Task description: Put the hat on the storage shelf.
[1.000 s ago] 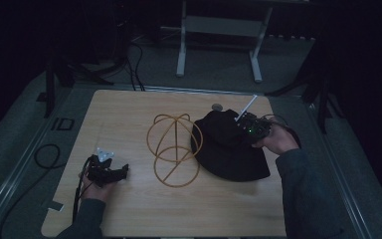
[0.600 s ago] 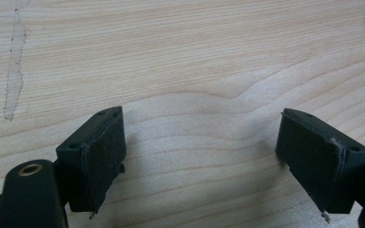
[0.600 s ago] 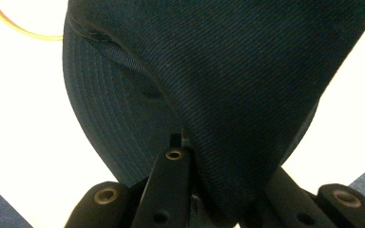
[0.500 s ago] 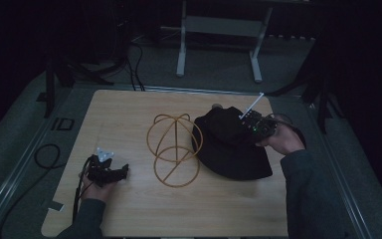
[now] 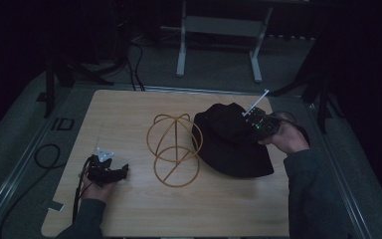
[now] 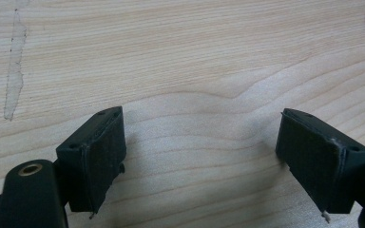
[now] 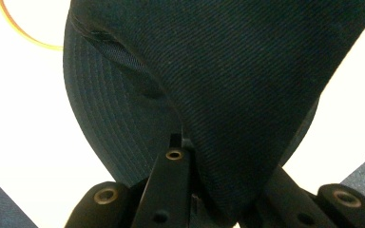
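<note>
Clearly soft and light, the black hat (image 5: 231,144) lies on the bench (image 5: 129,109) just right of the wire frame (image 5: 173,149) — the right gripper (image 7: 185,142) pinches its limp crown fabric, the left gripper (image 6: 202,152) gapes empty left of the frame.

- The wire frame (image 5: 173,149) stands near the middle of the table (image 5: 129,109).
- The hat (image 5: 229,144) lies on the table just right of the wire frame, its brim beside the frame's rings.
- The right gripper (image 5: 251,119) is at the hat's far right side, jaws clamped on its cloth.
- The left gripper (image 5: 122,171) rests on the table, well left of the frame, toward the near edge.
- A cable (image 5: 35,164) lies on the floor left of the table.
</note>
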Motion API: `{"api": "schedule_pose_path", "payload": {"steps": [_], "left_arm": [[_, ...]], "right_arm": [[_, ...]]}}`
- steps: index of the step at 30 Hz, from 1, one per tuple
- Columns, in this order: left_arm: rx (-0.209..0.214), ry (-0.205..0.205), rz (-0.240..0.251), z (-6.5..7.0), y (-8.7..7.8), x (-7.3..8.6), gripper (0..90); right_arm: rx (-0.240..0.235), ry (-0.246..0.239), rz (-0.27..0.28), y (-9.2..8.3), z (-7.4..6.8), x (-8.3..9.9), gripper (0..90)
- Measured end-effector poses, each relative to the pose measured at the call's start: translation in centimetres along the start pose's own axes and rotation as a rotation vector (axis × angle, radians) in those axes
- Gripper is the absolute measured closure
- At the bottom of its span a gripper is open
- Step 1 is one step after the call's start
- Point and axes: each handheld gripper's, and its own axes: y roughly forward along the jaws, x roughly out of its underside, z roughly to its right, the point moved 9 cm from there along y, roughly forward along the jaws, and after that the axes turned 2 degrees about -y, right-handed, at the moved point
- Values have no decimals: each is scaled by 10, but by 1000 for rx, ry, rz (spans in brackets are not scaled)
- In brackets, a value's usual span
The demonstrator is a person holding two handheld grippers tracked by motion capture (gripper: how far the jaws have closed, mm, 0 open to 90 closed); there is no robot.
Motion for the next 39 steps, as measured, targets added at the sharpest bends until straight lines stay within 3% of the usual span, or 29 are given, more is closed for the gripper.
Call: {"api": "schedule_pose_path", "payload": {"steps": [39], "left_arm": [[1, 0, -2, 0, 0, 0, 175]], "right_arm": [[27, -31, 69, -36, 0, -7, 871]]}}
